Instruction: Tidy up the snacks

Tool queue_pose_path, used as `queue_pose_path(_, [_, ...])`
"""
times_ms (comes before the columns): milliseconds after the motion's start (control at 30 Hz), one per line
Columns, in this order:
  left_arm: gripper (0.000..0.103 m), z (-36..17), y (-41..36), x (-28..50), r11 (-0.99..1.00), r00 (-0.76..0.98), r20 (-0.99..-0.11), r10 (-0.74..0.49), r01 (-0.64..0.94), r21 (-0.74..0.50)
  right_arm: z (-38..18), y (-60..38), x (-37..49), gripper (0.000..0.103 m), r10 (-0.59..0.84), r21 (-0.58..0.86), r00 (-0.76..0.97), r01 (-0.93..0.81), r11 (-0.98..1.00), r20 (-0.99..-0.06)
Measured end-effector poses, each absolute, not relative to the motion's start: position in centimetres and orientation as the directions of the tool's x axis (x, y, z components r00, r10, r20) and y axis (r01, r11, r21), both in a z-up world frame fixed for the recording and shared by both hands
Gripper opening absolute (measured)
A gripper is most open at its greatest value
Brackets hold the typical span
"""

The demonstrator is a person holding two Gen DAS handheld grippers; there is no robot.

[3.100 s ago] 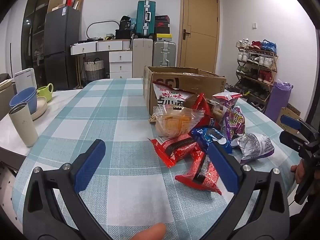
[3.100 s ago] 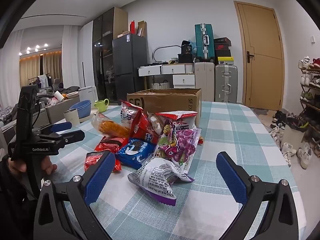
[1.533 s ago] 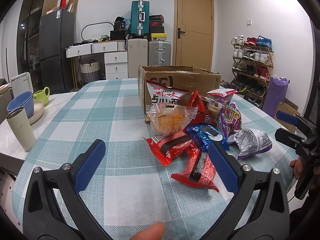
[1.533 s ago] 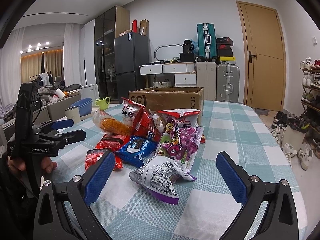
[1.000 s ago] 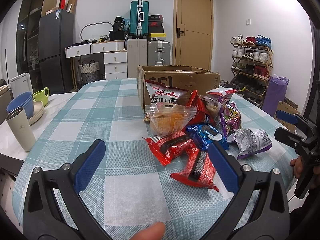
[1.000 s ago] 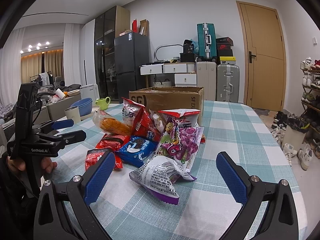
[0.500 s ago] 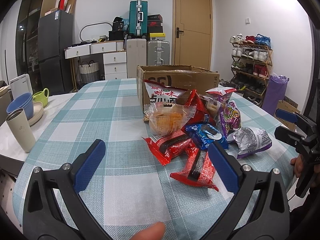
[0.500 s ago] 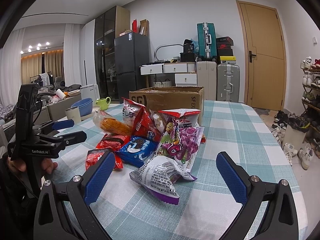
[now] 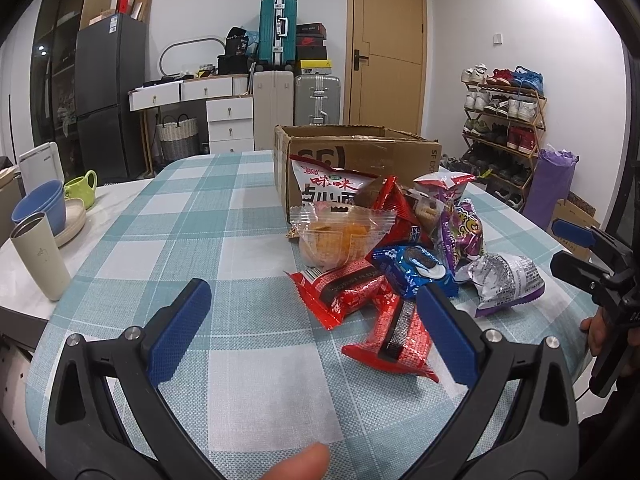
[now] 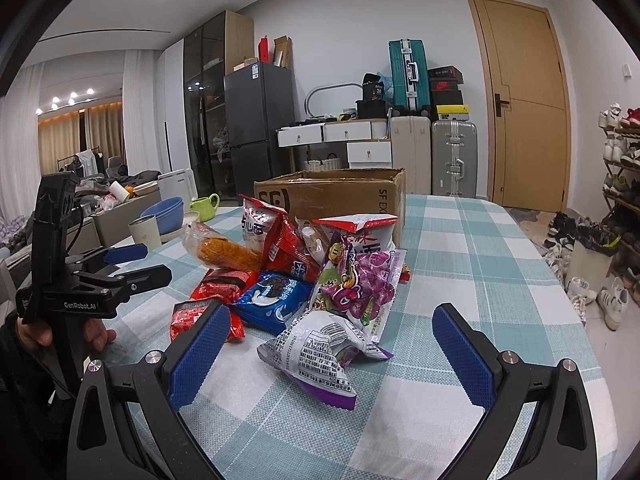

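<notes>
Left wrist view. The left tool [image 9: 312,320] stood wide open, nothing between its blue pads, held above the checked counter [image 9: 192,240]. A fingertip [image 9: 298,466] of the holding hand showed at the bottom edge. The snack pile [image 9: 384,248] lay ahead of the tool and to its right side. Nearest, partly behind the right pad, lay a red wrapper [image 9: 394,340]; a second red wrapper [image 9: 344,290] lay just beyond it, touching. A blue cookie packet [image 9: 412,268] rested beyond those, against a clear bag of orange snack [image 9: 336,236]. A purple candy bag [image 9: 464,232] and a crumpled silver packet [image 9: 508,282] lay further right. A cardboard box [image 9: 360,156], open at the top, stood directly behind the pile, with a red-and-white chip bag [image 9: 326,188] leaning on its front. Far left of the tool stood a beige tumbler [image 9: 40,256], blue bowls [image 9: 38,206] and a green mug [image 9: 82,188]. The right tool [image 9: 576,252] appeared at the right edge, jaws apart.

Right wrist view. The right tool [image 10: 326,346] was likewise spread open and empty. The silver packet [image 10: 316,354] lay on the counter [image 10: 480,264] just ahead, between the pads' lines. Beyond it lay the purple candy bag [image 10: 360,284], and to the left the blue cookie packet [image 10: 272,300] and the red wrappers [image 10: 192,314]. The cardboard box [image 10: 336,196] stood behind the pile. The left tool [image 10: 128,266] was held at far left, jaws parted, clear of the snacks.
</notes>
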State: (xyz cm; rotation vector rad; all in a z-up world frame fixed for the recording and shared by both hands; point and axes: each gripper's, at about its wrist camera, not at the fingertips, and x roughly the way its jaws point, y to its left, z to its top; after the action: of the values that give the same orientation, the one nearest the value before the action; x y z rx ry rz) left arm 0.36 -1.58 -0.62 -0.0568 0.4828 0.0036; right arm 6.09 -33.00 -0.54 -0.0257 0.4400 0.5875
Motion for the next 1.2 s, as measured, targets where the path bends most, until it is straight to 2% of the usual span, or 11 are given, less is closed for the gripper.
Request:
queue_pose_path(233, [0.102, 0.1, -1.2, 0.6, 0.999, 0.877, -0.480, -0.006, -0.016, -0.041, -0.3, -32.6, 6.7, 0.103, 0.478, 0.074, 0.748, -0.504, 0.860, -0.461])
queue_pose_path(433, [0.102, 1.1, -1.3, 0.6, 0.998, 0.859, -0.511, -0.035, 0.007, -0.056, 0.5, -32.5, 7.7, 0.103, 0.474, 0.150, 0.700, -0.473, 0.868, -0.534])
queue_pose_path(633, [0.102, 2.6, -0.6, 0.0, 0.991, 0.897, -0.442, 0.001, -0.060, -0.118, 0.0, -30.5, 8.8, 0.103, 0.400, 0.104, 0.636, -0.449, 0.887, -0.660])
queue_pose_path(700, [0.102, 2.8, -0.3, 0.2, 0.989, 0.890, -0.455, -0.006, -0.060, -0.132, -0.3, -30.0, 9.3, 0.103, 0.391, 0.106, 0.620, -0.445, 0.889, -0.680])
queue_pose_path(933, [0.102, 2.7, -3.1, 1.2, 0.998, 0.858, -0.513, 0.013, 0.017, 0.053, -1.0, -28.5, 11.0, 0.103, 0.353, 0.097, 0.589, -0.422, 0.902, -0.727])
queue_pose_path(1100, [0.102, 2.2, -4.6, 1.9, 0.993, 0.835, -0.548, -0.041, 0.094, 0.069, -1.7, -28.9, 11.7, 0.102, 0.381, 0.161, 0.557, -0.404, 0.901, -0.738])
queue_pose_path(1167, [0.102, 1.7, -5.1, 2.2, 0.989, 0.818, -0.573, -0.059, 0.125, 0.078, -2.1, -29.1, 11.9, 0.100, 0.376, 0.167, 0.546, -0.393, 0.904, -0.748])
queue_pose_path(1200, [0.102, 1.4, -5.2, 2.1, 0.986, 0.813, -0.579, -0.066, 0.140, 0.085, -2.4, -29.2, 12.0, 0.095, 0.379, 0.175, 0.534, -0.392, 0.903, -0.756])
